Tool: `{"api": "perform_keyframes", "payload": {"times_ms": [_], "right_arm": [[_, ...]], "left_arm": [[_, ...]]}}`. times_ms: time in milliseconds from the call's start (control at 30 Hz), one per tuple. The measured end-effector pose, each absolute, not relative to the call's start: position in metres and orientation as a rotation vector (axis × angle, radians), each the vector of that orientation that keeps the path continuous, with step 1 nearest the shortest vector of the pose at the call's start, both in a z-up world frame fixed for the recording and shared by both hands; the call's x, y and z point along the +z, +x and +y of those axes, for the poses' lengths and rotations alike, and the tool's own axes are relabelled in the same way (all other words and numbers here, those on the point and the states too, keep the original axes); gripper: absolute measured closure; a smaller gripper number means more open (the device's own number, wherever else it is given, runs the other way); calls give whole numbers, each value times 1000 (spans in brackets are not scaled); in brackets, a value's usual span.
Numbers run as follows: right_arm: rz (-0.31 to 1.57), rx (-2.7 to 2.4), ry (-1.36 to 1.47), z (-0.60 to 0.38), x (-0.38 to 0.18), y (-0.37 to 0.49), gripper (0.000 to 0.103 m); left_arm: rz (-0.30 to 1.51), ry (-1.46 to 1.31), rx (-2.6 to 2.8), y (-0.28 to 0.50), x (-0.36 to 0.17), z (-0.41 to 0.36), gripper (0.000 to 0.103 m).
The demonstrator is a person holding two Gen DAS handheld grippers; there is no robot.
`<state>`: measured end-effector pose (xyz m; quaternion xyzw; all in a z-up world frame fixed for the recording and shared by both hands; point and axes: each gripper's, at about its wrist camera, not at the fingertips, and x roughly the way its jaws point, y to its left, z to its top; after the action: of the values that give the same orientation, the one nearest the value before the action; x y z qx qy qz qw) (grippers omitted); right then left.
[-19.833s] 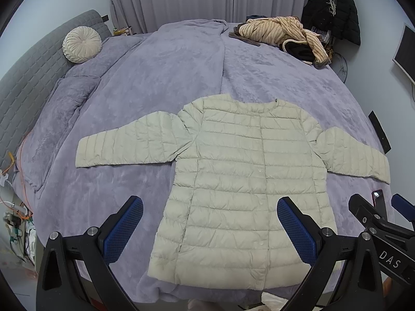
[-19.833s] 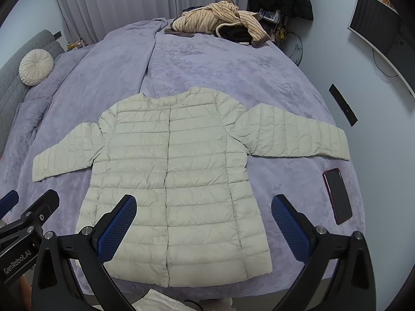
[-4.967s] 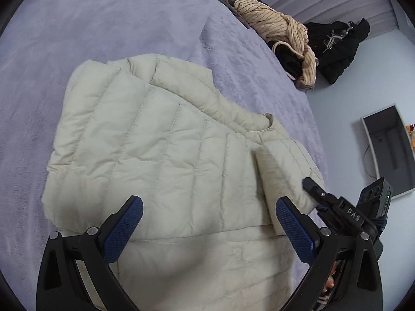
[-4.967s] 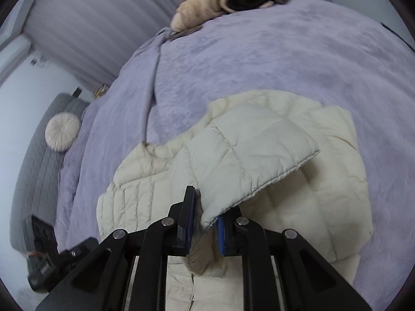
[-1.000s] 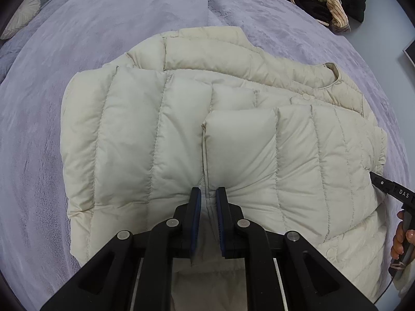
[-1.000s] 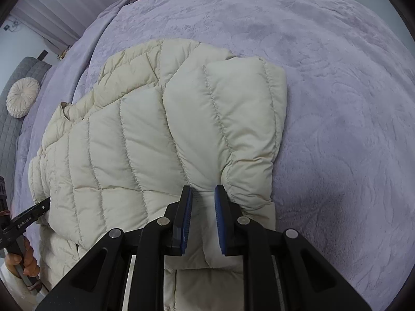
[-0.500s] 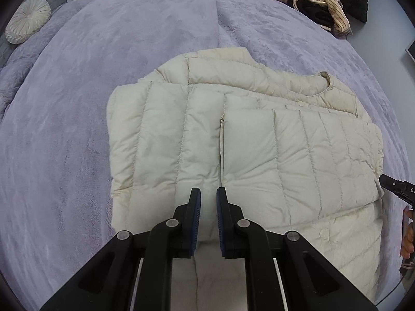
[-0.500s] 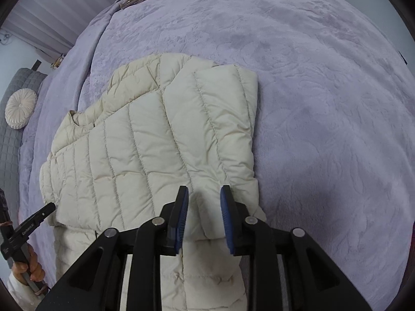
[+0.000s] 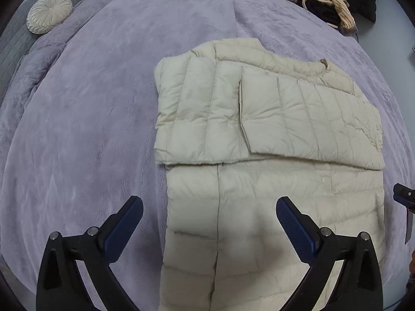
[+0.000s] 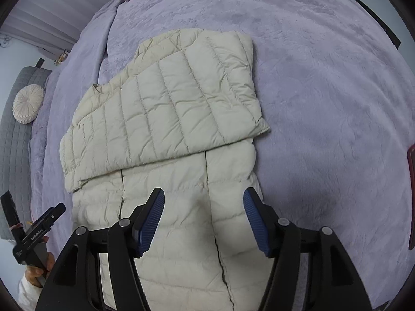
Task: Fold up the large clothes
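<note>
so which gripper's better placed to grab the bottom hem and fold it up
Neither clearly. The left gripper and right gripper both hang open over the jacket lower body, each near its own side edge; jaws just opened, nothing between them. The hem probably needs both.

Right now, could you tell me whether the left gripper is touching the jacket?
Apart: the left wrist view shows the left gripper open above the jacket, gripping nothing.
</note>
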<state>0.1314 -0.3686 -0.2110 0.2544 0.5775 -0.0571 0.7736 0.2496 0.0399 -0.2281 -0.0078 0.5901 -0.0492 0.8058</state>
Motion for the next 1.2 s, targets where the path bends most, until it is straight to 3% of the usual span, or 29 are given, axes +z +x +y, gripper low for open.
{"api": "perform_keyframes", "payload": {"times_ms": [100,267,333,467,500,800,1200], "right_arm": [[1265,-122,553,-360,-209,121,24],[1268,-128,572,-351,-202,102,22],[1267,-129,572,-347,-198,96,14],[1260,-135,561,-343,-194,85,10],[1261,-132,565,-342,-194,82,0],[1251,-142,644,-339,-196,57,0],[1379,-174,713,-355,-218,17,0]], "left_arm": [[1297,-28,-87,238,-229,47,0],[1327,12,-57,220,-228,57,0],[1336,14,-46,215,-227,61,0],[1342,18,-32,204,-226,70,0],[1343,20,-30,202,-226,71,0],[1364,27,-111,185,-227,75,0],[1495,-30,-244,156,-260,104,0]]}}
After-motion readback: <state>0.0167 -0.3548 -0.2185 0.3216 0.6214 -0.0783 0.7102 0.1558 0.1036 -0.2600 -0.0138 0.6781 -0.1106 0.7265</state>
